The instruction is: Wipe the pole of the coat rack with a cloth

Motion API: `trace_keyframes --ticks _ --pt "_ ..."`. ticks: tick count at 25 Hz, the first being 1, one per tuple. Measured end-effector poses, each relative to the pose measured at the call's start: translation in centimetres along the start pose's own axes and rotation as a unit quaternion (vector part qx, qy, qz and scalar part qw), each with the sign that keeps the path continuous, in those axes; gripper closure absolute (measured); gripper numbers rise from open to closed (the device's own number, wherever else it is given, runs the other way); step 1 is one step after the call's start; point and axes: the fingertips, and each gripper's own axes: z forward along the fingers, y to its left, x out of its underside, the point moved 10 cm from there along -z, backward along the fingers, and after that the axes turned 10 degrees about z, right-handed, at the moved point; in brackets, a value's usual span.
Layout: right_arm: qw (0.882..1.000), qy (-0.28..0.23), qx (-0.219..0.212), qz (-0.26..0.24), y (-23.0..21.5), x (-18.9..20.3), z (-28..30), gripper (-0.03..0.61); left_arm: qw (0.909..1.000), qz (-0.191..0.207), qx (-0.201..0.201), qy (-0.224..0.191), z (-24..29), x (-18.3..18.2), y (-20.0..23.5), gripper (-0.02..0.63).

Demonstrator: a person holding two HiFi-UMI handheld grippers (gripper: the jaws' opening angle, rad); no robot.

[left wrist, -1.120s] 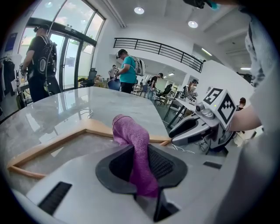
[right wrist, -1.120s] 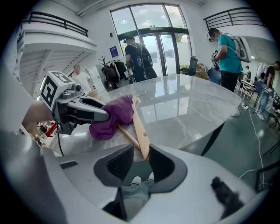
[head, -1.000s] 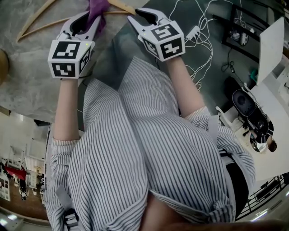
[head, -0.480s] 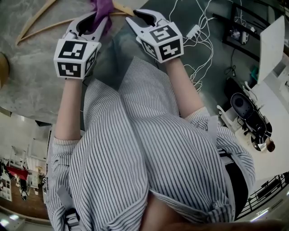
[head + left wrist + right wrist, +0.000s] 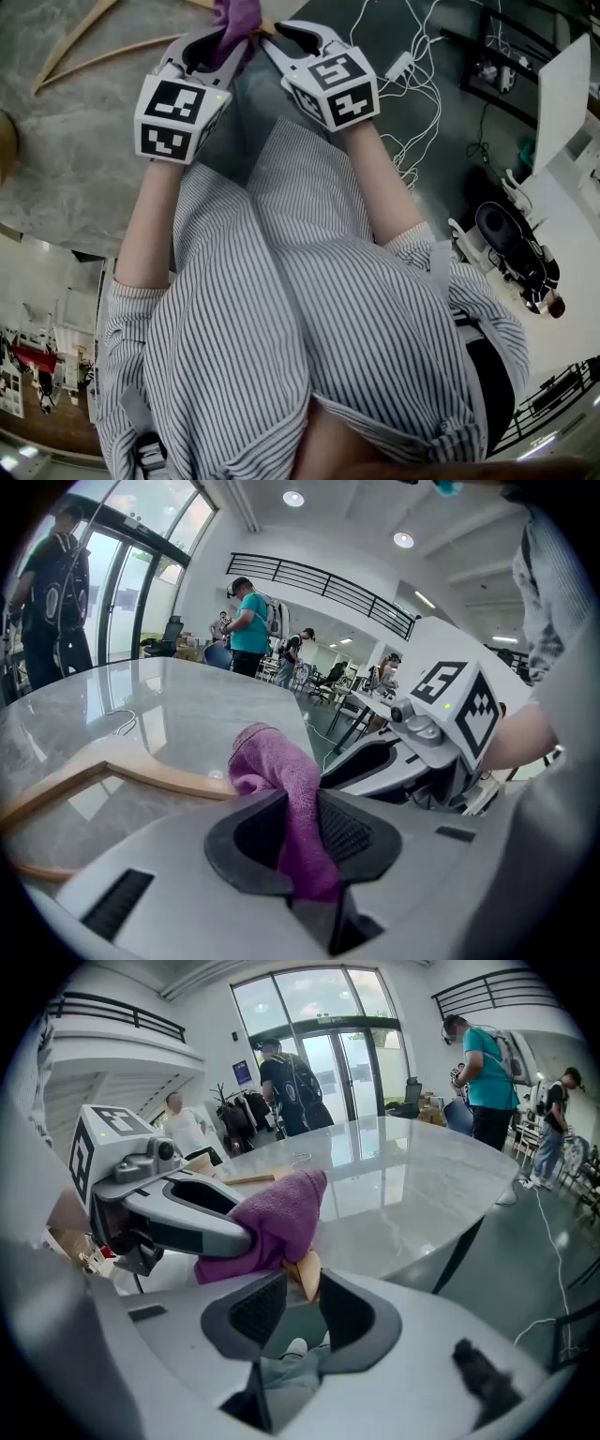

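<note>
Grey tabletop (image 5: 84, 141) below: left gripper (image 5: 228, 45) jaws clamp the purple cloth (image 5: 281, 771); right gripper (image 5: 281, 36) jaws gape beside it.

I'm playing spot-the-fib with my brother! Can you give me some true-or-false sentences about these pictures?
1. The left gripper pinches a purple cloth. True.
2. The right gripper clamps the cloth too. False: its jaws stand apart and do not clamp it.
3. A wooden hanger lies on the grey table. True.
4. The person's shirt is plain red. False: the shirt is striped, grey and white.
</note>
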Motion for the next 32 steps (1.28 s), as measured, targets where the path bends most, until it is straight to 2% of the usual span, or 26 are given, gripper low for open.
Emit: trace_keyframes --ticks 11,17,25,32 --pt "1.0 -0.013 -0.02 0.005 0.3 -0.7 -0.8 0.463 1.0 -0.004 0.004 -0.004 -0.5 -0.6 -0.4 0.523" --pt "0.999 -0.024 -0.042 -0.011 1.3 -1.8 -1.3 0.463 0.9998 -0.01 -0.003 -0.019 -1.4 -0.9 -0.6 0.523" --pt "0.998 -0.026 -0.043 -0.046 2.3 -3.9 -3.0 0.466 0.9973 -0.033 -0.041 -0.051 -4.1 -1.5 0.2 0.523" --pt "0.995 -0.031 -0.045 -0.081 2.9 -6.8 -4.2 0.508 0.9921 -0.052 -0.083 -0.078 -6.8 -2.4 1.1 0.523"
